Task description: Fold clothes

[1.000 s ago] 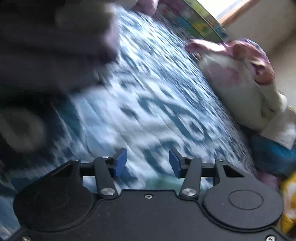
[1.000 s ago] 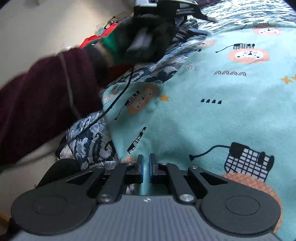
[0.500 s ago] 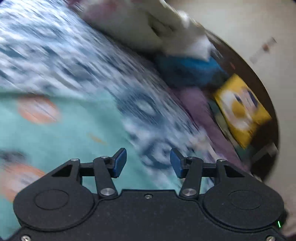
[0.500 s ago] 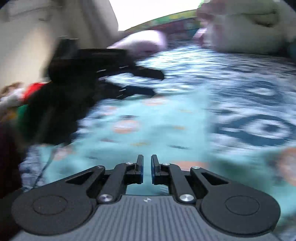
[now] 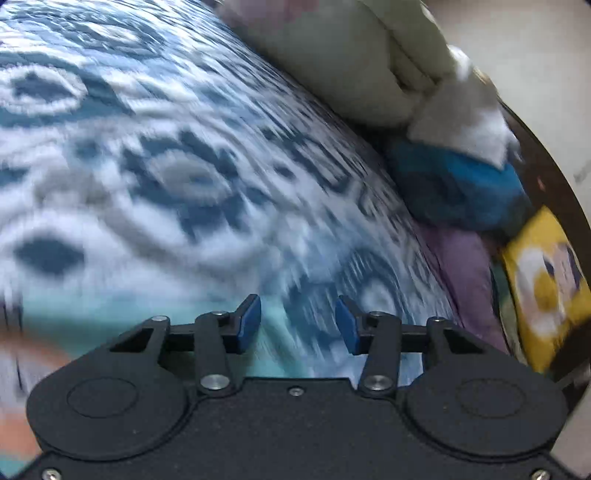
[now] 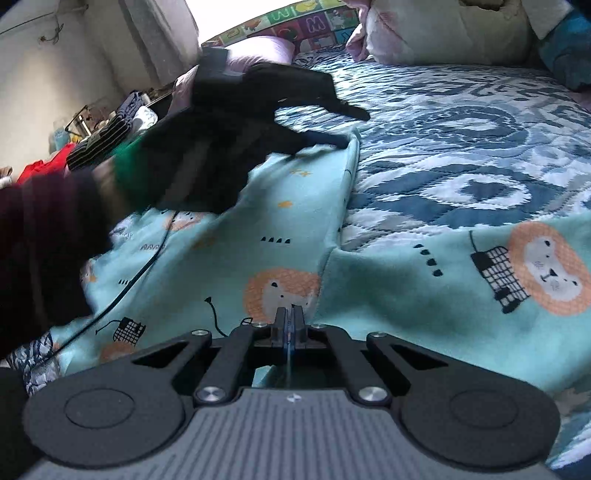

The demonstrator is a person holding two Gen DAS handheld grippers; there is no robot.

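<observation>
A teal garment with orange lion prints (image 6: 280, 229) lies spread on a blue and white patterned bedspread (image 6: 461, 140). My right gripper (image 6: 290, 317) is shut, low over the garment near a fold line; whether it pinches cloth I cannot tell. My left gripper (image 6: 347, 127) shows in the right wrist view, held by a black-gloved hand, open, its tips at the garment's far corner. In the blurred left wrist view, the left gripper (image 5: 297, 323) is open over the teal garment's edge (image 5: 273, 332) and the bedspread (image 5: 166, 166).
Cream pillows (image 5: 351, 62), a blue cushion (image 5: 454, 184), purple cloth (image 5: 469, 273) and a yellow cushion (image 5: 546, 288) line the bed's far side. A colourful alphabet mat (image 6: 295, 22) stands at the head. Clutter and red cloth (image 6: 48, 162) lie at the left.
The left gripper has swung out to the garment's far corner, still open. The right gripper has closed fully and its view has turned towards the bed's far side.
</observation>
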